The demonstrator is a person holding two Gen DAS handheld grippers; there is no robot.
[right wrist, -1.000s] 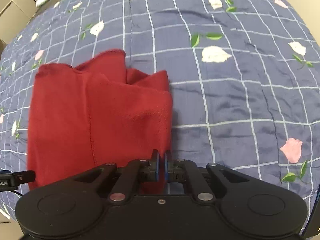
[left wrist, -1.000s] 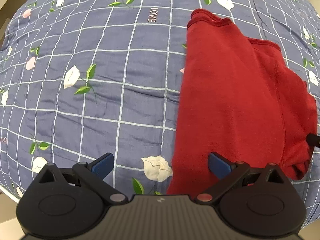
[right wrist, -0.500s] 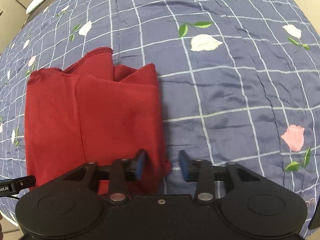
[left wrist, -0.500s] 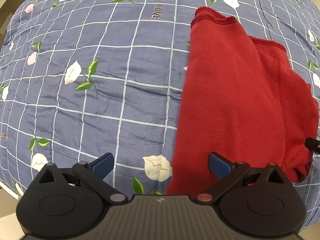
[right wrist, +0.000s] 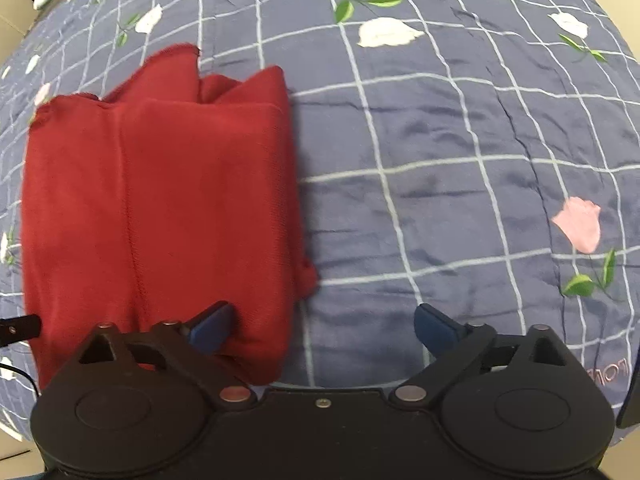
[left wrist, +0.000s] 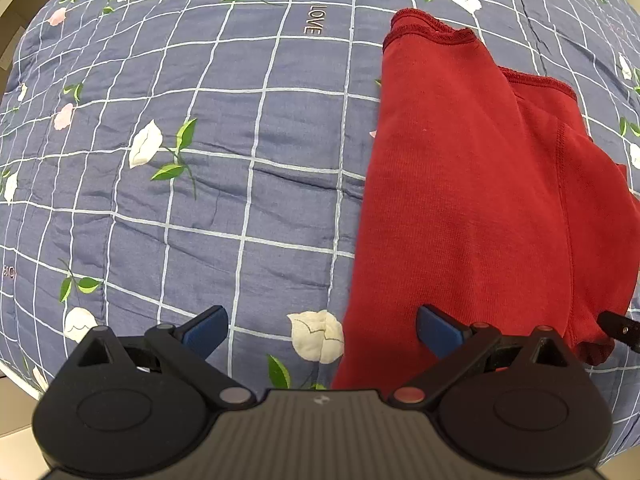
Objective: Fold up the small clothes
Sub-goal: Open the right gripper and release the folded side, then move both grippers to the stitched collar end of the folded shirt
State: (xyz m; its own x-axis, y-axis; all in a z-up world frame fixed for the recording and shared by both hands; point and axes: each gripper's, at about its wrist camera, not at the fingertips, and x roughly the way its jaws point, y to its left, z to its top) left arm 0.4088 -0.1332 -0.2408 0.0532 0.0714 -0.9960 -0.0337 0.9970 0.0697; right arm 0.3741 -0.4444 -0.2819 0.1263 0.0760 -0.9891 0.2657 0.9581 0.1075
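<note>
My left gripper (left wrist: pixel 322 330) hangs over the bedspread (left wrist: pixel 224 160) with its jaws spread wide, nothing between them. The blue pad on one finger sits over bare quilt, the other blue pad (left wrist: pixel 438 330) over the near left corner of the red garment (left wrist: pixel 480 184). I cannot tell whether that pad touches the cloth.

The red garment lies flat on the bedspread, folded lengthwise into a long strip that runs away from me. In the left wrist view its far end shows two stitched hems, one stepped behind the other, and a seam runs down the top layer. A white rose print lies just beside the garment's near left edge, and the stitched word LOVE is on the quilt beyond, left of the garment's far end.

My right gripper (right wrist: pixel 324 330) is released too, fingers well apart and empty. Its left blue pad (right wrist: pixel 212 328) is over the garment's near right corner; the other pad is over plain checked quilt, clear of the red cloth. From this side the garment (right wrist: pixel 160 200) fills the left half of the view, its right edge a soft doubled fold, with a small bump of cloth sticking out near the bottom. At the far end the layers make uneven peaks. A pink rose print is on the quilt well to the right of the garment.

A dark tip of the other gripper shows at the garment's near edge in each wrist view.
</note>
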